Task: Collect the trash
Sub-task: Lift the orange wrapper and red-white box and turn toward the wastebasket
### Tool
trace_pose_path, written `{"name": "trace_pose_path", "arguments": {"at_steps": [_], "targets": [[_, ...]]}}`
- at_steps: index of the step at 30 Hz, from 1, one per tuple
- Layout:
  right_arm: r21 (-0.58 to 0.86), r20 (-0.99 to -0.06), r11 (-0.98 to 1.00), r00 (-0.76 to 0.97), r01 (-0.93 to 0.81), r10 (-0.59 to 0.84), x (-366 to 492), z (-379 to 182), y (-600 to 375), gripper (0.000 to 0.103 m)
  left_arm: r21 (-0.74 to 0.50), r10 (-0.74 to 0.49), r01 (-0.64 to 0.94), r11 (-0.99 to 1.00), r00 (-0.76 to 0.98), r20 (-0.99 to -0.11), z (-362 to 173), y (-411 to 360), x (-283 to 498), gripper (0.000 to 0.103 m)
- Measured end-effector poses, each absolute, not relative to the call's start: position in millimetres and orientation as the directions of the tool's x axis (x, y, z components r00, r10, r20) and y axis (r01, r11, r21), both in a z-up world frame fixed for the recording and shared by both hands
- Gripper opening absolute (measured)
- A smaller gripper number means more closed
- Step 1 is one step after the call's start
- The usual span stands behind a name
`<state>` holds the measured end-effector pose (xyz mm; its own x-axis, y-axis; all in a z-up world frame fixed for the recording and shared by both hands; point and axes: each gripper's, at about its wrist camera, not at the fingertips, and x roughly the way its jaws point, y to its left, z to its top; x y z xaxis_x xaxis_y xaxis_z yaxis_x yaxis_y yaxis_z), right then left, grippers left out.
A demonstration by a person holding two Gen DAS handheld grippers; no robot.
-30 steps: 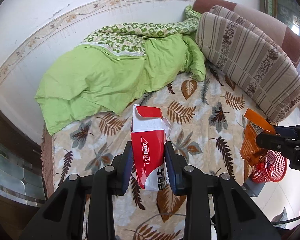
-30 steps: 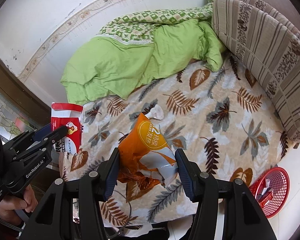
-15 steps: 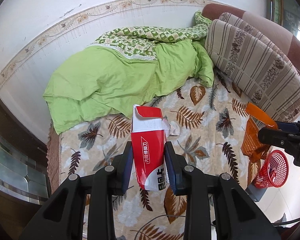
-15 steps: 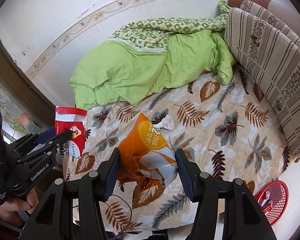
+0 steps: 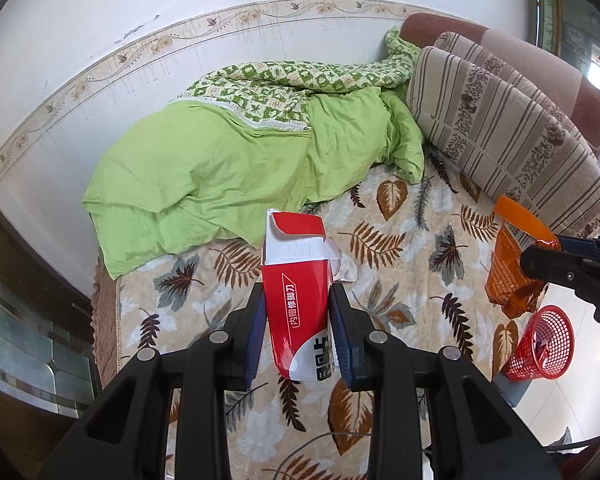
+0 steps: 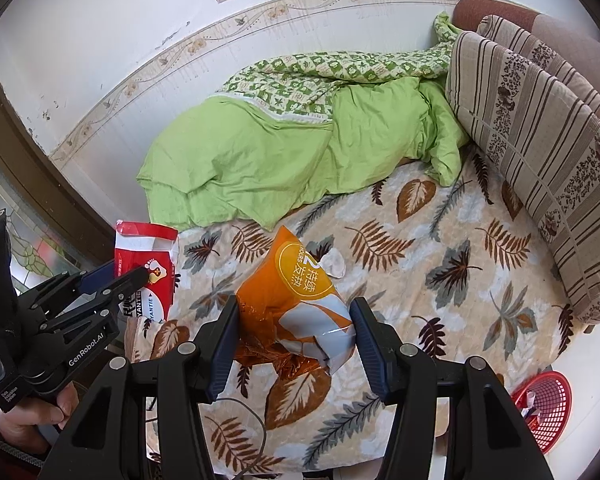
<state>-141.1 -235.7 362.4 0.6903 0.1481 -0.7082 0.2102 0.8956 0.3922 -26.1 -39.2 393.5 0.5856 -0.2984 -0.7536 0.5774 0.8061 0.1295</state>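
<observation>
While your left gripper point(image 5: 296, 332) pinches the torn red-and-white cardboard box point(image 5: 298, 300) upright above the leaf-print bedspread point(image 5: 400, 248), your right gripper point(image 6: 294, 338) clamps the crinkled orange foil pouch point(image 6: 296, 304). Red mesh plastic basket point(image 5: 540, 344) sits on the floor at 4 o'clock.

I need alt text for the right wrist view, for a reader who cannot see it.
The right gripper holds a crumpled orange packet over a leaf-patterned bed. At left, the left gripper holds a torn red box; a red basket stands on the floor at lower right.
</observation>
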Motion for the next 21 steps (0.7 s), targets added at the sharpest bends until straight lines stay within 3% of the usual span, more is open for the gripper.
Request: {"name": "trace_pose_path", "arguments": {"at_steps": [10, 21], "targets": [[0.385, -0.745, 0.883, 0.656, 0.27, 0.125, -156, 354, -239, 0.058, 0.095, -0.31, 0.606, 0.79, 0.528, -0.791, 377, -47, -30, 0.03], [0.352, -0.832, 0.823, 0.552, 0.446, 0.056, -217, 321, -273, 0.058, -0.009, -0.364, 0.691, 0.723, 0.37, -0.855, 331, -75, -66, 0.03]]}}
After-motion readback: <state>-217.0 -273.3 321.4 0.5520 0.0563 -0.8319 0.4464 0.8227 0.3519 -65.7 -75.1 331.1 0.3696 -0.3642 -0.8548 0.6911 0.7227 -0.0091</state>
